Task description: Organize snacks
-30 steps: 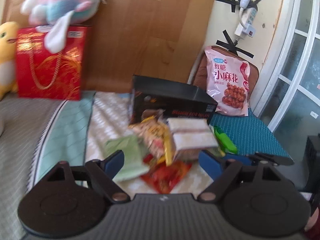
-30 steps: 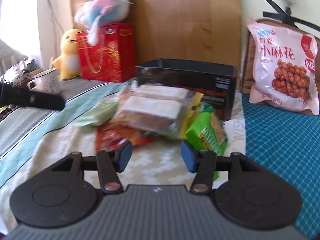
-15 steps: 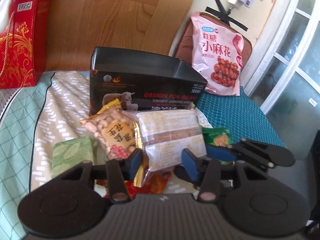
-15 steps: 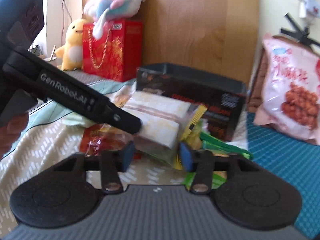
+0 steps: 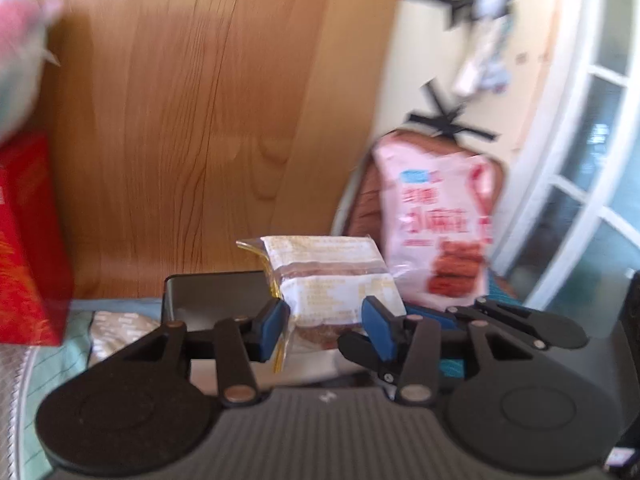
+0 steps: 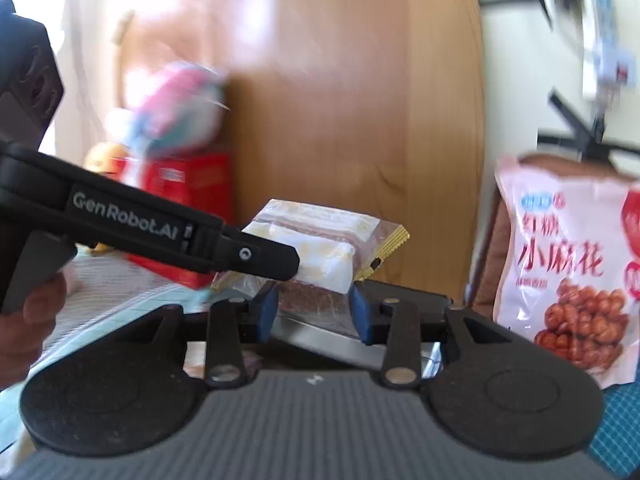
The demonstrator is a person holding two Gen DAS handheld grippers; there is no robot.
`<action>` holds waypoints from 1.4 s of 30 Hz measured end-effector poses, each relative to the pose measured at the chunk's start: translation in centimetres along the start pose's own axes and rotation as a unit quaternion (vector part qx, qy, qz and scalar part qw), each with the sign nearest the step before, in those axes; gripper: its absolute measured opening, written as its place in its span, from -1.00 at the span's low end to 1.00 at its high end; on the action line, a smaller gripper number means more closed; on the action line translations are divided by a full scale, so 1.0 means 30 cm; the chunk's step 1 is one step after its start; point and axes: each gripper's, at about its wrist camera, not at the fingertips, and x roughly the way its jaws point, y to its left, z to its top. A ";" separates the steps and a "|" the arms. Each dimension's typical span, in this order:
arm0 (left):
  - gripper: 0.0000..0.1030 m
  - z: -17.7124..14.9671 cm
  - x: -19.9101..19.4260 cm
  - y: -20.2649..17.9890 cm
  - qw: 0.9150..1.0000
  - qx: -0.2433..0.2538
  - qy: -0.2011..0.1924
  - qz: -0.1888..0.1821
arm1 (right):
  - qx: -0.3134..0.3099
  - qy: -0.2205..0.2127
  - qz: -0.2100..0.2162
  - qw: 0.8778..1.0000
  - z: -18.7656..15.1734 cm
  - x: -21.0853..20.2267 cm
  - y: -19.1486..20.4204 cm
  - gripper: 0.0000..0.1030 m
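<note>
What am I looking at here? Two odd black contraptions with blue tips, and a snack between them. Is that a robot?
No robot: a person holds a hand tool in each hand, each with a camera looking along its jaws. The left view shows the left gripper, the right view the right gripper. Both have their blue-padded jaws closed on one clear-wrapped cake packet, lifted above a black box. Behind stand a pink snack bag, a red gift bag, a blurred plush toy and a wooden board.

Bright daylight washes out the wooden board [image 6: 320, 100]; both fisheye views are motion-blurred, edges curved.
</note>
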 end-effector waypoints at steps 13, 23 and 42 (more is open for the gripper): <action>-0.01 -0.047 0.018 0.141 0.999 -0.041 -0.017 -0.003 | 0.057 0.015 -0.030 0.998 -0.070 0.039 -0.053 0.16; -0.03 -0.426 -0.338 0.340 0.988 -0.153 -0.017 0.029 | 0.059 0.072 0.097 0.991 -0.196 -0.005 0.178 0.16; -0.08 -0.434 -0.458 0.224 0.996 -0.083 -0.008 0.042 | 0.081 0.072 0.108 0.988 -0.285 -0.364 0.168 -0.16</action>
